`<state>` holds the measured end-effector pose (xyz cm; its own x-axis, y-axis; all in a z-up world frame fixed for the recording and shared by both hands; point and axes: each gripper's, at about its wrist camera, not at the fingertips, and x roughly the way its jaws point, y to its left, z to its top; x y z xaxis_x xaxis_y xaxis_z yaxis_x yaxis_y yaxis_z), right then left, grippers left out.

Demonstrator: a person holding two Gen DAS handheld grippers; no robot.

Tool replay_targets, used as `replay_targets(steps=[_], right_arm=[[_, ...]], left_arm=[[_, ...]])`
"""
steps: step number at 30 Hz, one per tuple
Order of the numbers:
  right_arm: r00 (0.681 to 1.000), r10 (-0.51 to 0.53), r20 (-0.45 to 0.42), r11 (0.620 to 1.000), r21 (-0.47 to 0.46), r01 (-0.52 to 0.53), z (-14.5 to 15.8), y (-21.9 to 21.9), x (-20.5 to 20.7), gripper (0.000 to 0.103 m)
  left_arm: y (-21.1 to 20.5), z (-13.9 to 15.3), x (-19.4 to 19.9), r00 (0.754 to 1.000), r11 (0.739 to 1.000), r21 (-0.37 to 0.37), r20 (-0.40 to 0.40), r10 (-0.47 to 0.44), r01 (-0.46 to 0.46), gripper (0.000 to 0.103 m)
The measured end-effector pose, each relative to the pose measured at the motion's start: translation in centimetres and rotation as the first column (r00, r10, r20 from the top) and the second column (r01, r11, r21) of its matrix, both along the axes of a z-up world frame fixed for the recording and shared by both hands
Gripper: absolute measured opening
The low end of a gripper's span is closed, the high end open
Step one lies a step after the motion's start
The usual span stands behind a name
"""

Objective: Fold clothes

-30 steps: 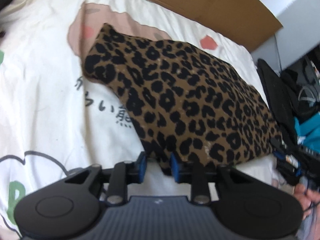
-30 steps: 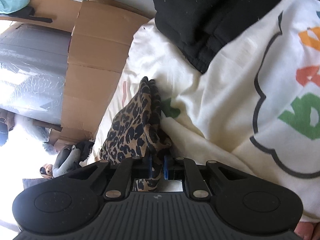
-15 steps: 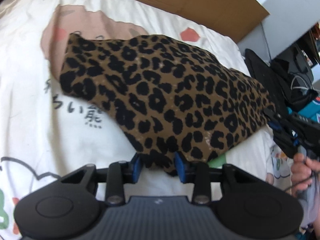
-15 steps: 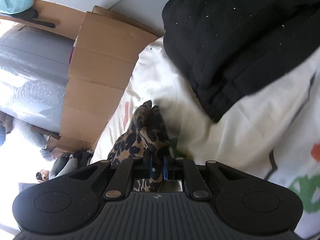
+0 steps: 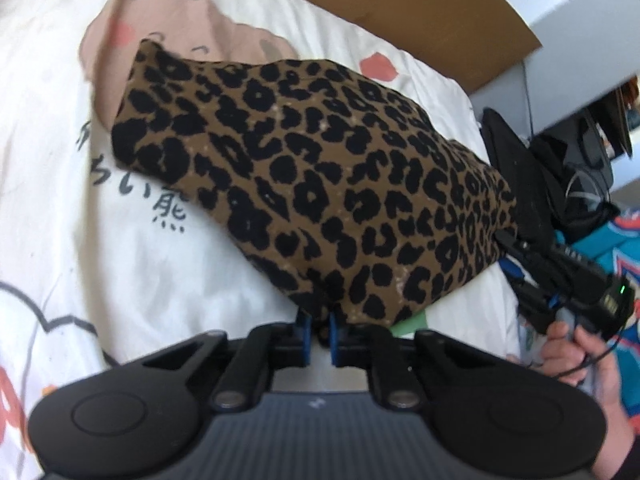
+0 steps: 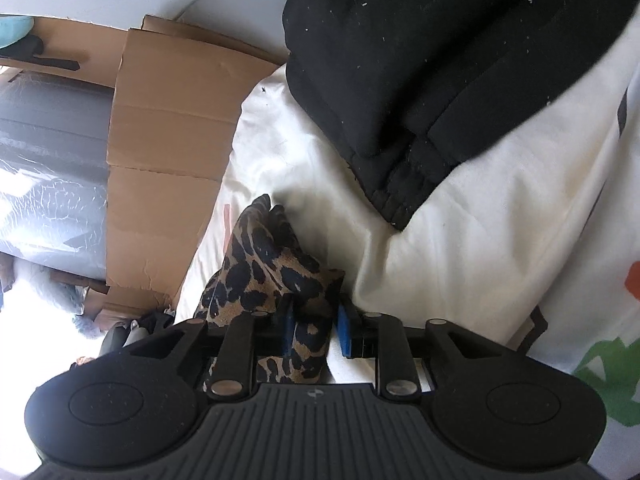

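A white printed bedsheet, marked with cartoon figures and dark characters, is spread beneath everything. A flattened cardboard sheet is stood along its far edge. A folded black garment is laid on the sheet at the upper right of the right wrist view. The leopard-print garment is draped over the middle of the sheet, one corner raised at each gripper. The left gripper is seen with its blue pads nearly together, a near edge of the leopard cloth pinched between them. The right gripper is parted somewhat wider, with a bunched corner of the same cloth lying between the pads; whether it is clamped cannot be told. A hand is seen on the right gripper's handle.
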<state>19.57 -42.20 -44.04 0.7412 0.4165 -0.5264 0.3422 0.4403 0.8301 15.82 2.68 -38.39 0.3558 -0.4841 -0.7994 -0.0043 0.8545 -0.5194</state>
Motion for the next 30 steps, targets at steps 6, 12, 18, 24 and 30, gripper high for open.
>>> replay_targets(steps=[6,12,18,24,30], right_arm=[[1.0,0.007,0.002,0.999,0.034,-0.007,0.6,0.1,-1.3,0.008],[0.999,0.043,-0.015,0.998,0.049,-0.042,0.9,0.8,-3.6,0.007],[0.997,0.082,-0.002,0.996,0.043,-0.082,1.9,1.1,-4.9,0.007],[0.994,0.111,0.011,0.994,-0.007,-0.11,3.4,0.6,-5.0,0.007],[0.994,0.111,0.019,0.992,-0.059,-0.11,4.3,-0.5,-4.2,0.007]], left_arm=[[0.9,1.6,0.2,1.0,1.0,-0.017,-0.027,0.007,-0.007,0.006],[1.3,3.0,-0.1,0.999,1.0,0.011,-0.046,-0.003,0.004,0.005],[1.1,4.1,-0.9,0.998,1.0,0.02,-0.068,-0.013,0.014,0.005],[0.3,4.7,-2.0,0.995,0.999,0.024,-0.098,-0.024,0.027,0.005],[-1.0,3.8,-3.7,0.985,0.998,-0.025,-0.164,0.051,-0.056,0.005]])
